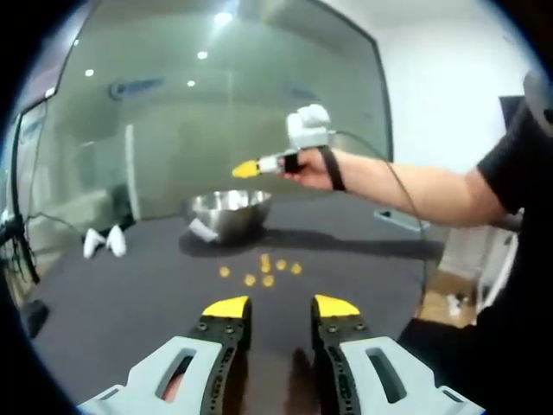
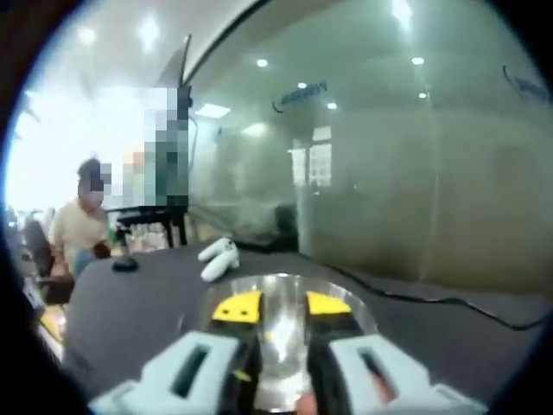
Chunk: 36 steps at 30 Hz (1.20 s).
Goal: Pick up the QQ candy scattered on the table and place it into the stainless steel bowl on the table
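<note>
Six yellow QQ candies (image 1: 262,270) lie loose in a small cluster on the dark bench (image 1: 130,303), just ahead of your left tongs (image 1: 281,307), whose yellow-tipped jaws stand apart with nothing between them. One stainless steel bowl (image 1: 230,211) sits farther back on the bench, beyond the candies and slightly left of them. Your right hand (image 1: 313,167) holds the right tongs (image 1: 245,169) in the air above the bowl. In the right gripper view, those tongs (image 2: 282,307) have their jaws parted over the shiny bowl (image 2: 281,290) and appear empty. Two white controllers (image 1: 104,241) lie far left of the bowl, well clear of the candies. A black cable (image 2: 432,300) trails across the bench to the right. A glass wall (image 1: 216,104) rises behind the bench. A person (image 2: 78,226) sits beyond the bench's far left end.
</note>
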Available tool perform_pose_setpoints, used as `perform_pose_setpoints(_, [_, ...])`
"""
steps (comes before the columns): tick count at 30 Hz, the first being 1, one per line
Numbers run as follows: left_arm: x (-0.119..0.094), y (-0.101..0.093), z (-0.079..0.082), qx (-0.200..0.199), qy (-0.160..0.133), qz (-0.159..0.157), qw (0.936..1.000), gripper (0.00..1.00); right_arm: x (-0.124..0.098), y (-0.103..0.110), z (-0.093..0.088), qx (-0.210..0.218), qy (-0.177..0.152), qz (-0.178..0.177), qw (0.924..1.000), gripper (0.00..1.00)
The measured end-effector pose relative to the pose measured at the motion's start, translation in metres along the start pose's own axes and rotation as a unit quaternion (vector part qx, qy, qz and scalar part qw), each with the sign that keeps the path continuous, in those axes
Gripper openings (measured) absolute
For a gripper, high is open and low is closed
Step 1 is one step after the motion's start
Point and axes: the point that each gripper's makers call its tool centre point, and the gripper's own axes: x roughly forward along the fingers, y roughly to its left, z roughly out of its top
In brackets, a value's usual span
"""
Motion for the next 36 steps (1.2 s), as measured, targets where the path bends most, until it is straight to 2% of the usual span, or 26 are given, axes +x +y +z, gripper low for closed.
perform_pose_setpoints(3, [0.000, -0.001, 0.001, 0.001, 0.000, -0.001, 1.0000, 0.29, -0.008, 0.005, 0.000, 0.007, 0.000, 0.004, 1.0000, 0.15])
perform_pose_setpoints(6, [0.000, -0.003, 0.004, 0.004, -0.001, -0.004, 1.0000, 0.29, -0.013, 0.006, 0.008, 0.007, -0.007, 0.010, 0.9999, 0.15])
perform_pose_setpoints(9, [0.001, -0.004, 0.005, 0.006, -0.002, -0.004, 1.0000, 0.29, -0.026, 0.016, 0.011, 0.003, -0.009, 0.015, 0.9998, 0.15])
perform_pose_setpoints(14, [0.000, -0.005, 0.004, 0.004, -0.004, -0.004, 1.0000, 0.29, -0.043, 0.029, 0.008, 0.004, -0.007, 0.033, 0.9994, 0.16])
perform_pose_setpoints(15, [0.000, -0.005, 0.003, 0.004, -0.004, -0.005, 1.0000, 0.29, -0.042, 0.025, 0.006, 0.008, -0.008, 0.037, 0.9992, 0.16])
perform_pose_setpoints(18, [-0.001, -0.003, 0.001, 0.002, -0.004, -0.003, 1.0000, 0.29, -0.056, 0.031, -0.003, 0.012, -0.007, 0.048, 0.9988, 0.16])
perform_pose_setpoints(23, [-0.001, -0.001, 0.005, 0.011, -0.009, 0.003, 0.9999, 0.29, -0.086, 0.056, -0.026, 0.015, 0.006, 0.075, 0.9970, 0.16])
perform_pose_setpoints(26, [0.001, -0.002, 0.006, 0.009, -0.010, 0.001, 0.9999, 0.29, -0.099, 0.060, -0.034, 0.015, 0.004, 0.077, 0.9969, 0.16])
perform_pose_setpoints(29, [0.002, -0.002, 0.003, 0.013, -0.004, 0.001, 0.9999, 0.29, -0.112, 0.066, -0.046, 0.034, 0.006, 0.089, 0.9955, 0.16])
perform_pose_setpoints(36, [0.004, 0.000, 0.006, 0.018, -0.006, 0.003, 0.9998, 0.29, -0.138, 0.074, -0.078, -0.013, 0.024, 0.092, 0.9953, 0.17])
